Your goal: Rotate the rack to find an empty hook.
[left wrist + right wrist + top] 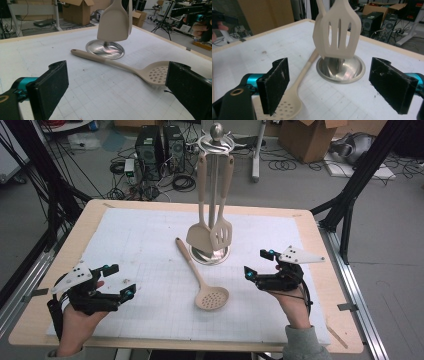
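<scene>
Skimmer spoon (pixel 202 279) is lying flat on the white grid mat (pixel 150 250), between my two grippers, touching neither. I'm counting one loose spoon, two utensils hanging on the rack, two grippers.

Spoon: beige, one piece, long thin handle, round shallow bowl full of small holes. Handle tip is pointing at the rack's steel base (pixel 212 254) and sitting just beside it; bowl is facing the near edge of the desk (pixel 320 270).

Rack (pixel 216 142) is carrying a solid turner (pixel 199 238) and a slotted turner (pixel 221 234), both beige, blades hanging just above the base.

Left gripper (pixel 120 281) is sitting near the desk's near left corner, jaws wide apart, nothing between them. Right gripper (pixel 256 263) is sitting right of the spoon bowl, jaws also spread and gripping nothing.

I'm seeing the spoon bowl (pixel 156 73) partly hiding behind a jaw in the left gripper view. In the right gripper view the bowl (pixel 287 108) is getting cut off by the bottom edge and a jaw. Both gripper views are cropping the turner handles at the top. Rack's post is mostly hiding behind the turners.
</scene>
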`<state>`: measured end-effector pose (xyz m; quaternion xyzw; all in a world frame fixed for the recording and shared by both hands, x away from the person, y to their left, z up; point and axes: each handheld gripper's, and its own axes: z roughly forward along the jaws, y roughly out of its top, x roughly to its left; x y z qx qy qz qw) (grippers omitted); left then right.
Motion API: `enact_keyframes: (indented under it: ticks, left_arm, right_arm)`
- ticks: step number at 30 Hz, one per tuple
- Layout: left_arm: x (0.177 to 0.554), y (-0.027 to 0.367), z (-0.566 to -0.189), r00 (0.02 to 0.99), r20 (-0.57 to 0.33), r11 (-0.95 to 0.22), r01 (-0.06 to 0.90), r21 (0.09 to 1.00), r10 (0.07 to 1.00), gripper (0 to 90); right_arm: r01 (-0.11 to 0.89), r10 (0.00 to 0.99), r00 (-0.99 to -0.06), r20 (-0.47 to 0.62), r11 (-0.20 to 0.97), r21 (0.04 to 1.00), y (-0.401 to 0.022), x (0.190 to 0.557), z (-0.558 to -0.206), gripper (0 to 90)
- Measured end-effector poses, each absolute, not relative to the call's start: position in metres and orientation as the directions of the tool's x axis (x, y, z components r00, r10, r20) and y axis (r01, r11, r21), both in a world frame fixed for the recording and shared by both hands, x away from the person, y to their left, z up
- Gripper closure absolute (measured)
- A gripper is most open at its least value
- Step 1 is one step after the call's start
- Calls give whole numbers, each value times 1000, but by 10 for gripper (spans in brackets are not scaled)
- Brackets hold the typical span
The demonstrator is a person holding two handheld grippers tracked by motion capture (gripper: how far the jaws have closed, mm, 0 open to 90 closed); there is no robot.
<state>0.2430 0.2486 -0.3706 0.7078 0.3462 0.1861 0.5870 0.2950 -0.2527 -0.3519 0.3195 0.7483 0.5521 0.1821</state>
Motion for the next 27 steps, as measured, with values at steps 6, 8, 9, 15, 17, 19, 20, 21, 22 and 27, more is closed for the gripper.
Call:
enact_keyframes:
  ticks: [6, 8, 9, 15, 17, 19, 20, 21, 22, 27]
  left_arm:
    - [244, 248, -372, 688, -144, -73, 276, 958, 711, 54]
    - [244, 248, -373, 688, -145, -76, 280, 957, 711, 54]
    - [245, 248, -373, 687, -147, -73, 280, 957, 711, 54]
    - [246, 249, -376, 682, -148, -75, 287, 955, 717, 54]
    - [246, 248, -377, 680, -149, -76, 289, 954, 718, 54]
    - [246, 246, -377, 684, -147, -79, 287, 955, 715, 54]
    - [246, 246, -377, 686, -143, -83, 286, 955, 714, 54]
    - [246, 245, -378, 685, -143, -84, 286, 954, 714, 54]
    - [247, 244, -378, 687, -144, -84, 288, 954, 712, 54]
    - [246, 241, -376, 696, -134, -95, 279, 956, 705, 54]
  right_arm:
    - [281, 683, -725, 82, 186, 942, -255, 293, -363, 158]
    - [278, 684, -725, 81, 184, 943, -255, 293, -365, 158]
    - [285, 683, -725, 88, 182, 941, -255, 291, -366, 158]
    - [285, 684, -724, 92, 175, 943, -256, 289, -372, 158]
    - [284, 681, -726, 96, 170, 944, -256, 289, -374, 158]
    - [283, 684, -724, 89, 176, 943, -257, 289, -374, 158]
    - [282, 685, -723, 88, 176, 943, -257, 289, -374, 158]
    - [279, 685, -724, 86, 176, 944, -256, 289, -374, 158]
    - [276, 683, -725, 86, 174, 945, -256, 289, -374, 158]
    - [282, 671, -736, 88, 186, 941, -250, 288, -376, 158]
